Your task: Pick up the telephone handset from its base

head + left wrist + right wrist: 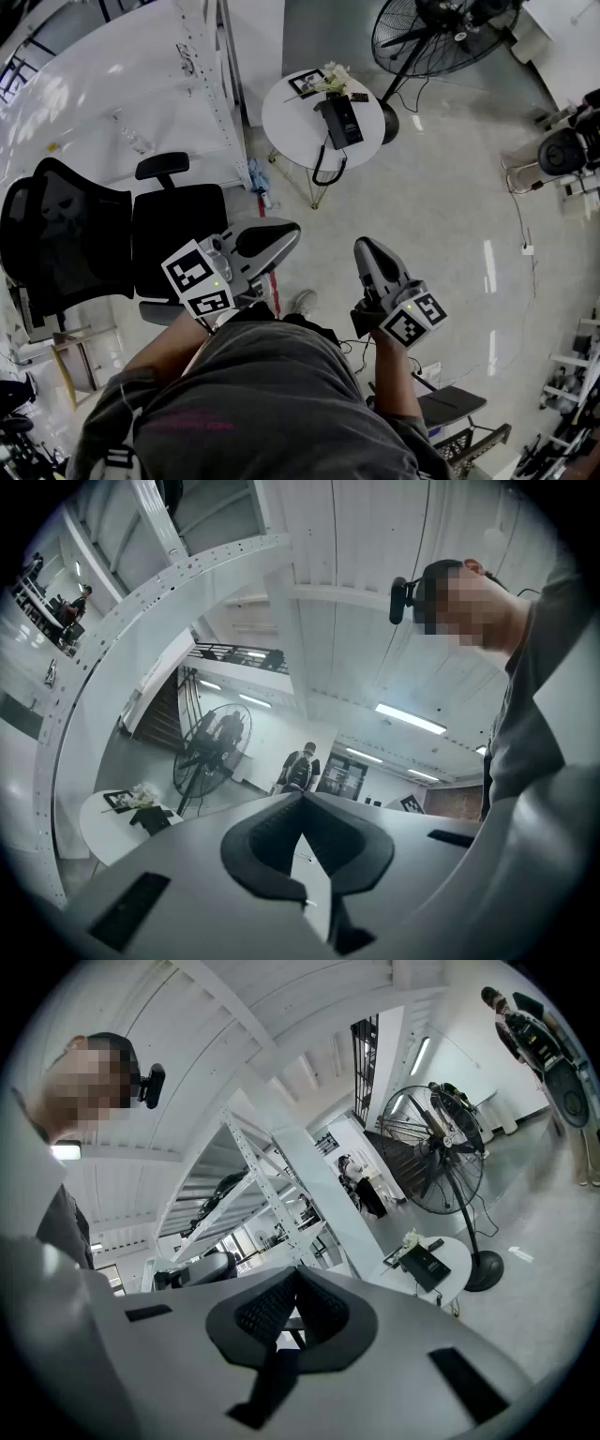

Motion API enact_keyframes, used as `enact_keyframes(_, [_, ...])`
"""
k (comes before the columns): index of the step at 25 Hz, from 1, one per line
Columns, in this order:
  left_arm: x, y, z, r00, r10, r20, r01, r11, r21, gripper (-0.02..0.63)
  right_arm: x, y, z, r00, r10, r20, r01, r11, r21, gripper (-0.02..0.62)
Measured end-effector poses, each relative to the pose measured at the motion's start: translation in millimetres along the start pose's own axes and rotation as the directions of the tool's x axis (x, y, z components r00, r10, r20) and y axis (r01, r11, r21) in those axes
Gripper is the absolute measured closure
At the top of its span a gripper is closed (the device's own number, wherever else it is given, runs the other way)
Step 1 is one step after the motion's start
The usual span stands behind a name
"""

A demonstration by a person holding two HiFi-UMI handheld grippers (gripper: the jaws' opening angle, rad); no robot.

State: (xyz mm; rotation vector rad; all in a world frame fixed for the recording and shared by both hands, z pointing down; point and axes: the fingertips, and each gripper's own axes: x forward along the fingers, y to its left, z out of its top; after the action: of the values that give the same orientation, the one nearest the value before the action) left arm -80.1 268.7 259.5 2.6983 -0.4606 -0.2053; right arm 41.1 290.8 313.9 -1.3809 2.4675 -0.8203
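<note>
**A:** How were the grippers set?

**B:** The left gripper point(302, 799) was fully closed, its pads meeting at the tip with nothing between them. The right gripper point(296, 1277) looked the same, jaws together and empty. Both were held level in front of the person and touched nothing.

**A:** And the telephone?

**B:** The telephone point(339, 122) lay on the round white counter point(286, 117), at twelve o'clock from the grippers and well apart from both. Its cord point(323, 171) hung over the counter's near edge.

**A:** Was the handset point(334, 124) on its base?

**B:** It was too small to tell. Handset and base read as one dark block. A picture frame point(307, 82) stood at the telephone's eleven o'clock and flowers point(333, 77) at its twelve.

**A:** Anything cut off?

**B:** The fan point(422, 33) at one o'clock was cut by the top edge of the head view. The office chair point(94, 234) sat at nine o'clock.
</note>
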Motion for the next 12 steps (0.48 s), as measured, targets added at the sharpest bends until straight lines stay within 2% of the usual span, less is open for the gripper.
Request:
enact_keyframes(6, [3,-6,-7,1.000,0.007,-0.004,-0.007,1.000,-0.002,0.592,-6,-3,2,1.000,-0.007,0.001,0.007,1.000,-0.018,0.575])
enact_keyframes(12, [13,-17,-17,1.000,0.025,-0.006,-0.025,1.000,-0.001,0.592,-19,-13,2,1.000,0.011,-0.002,-0.011,1.000,0.004,0.575])
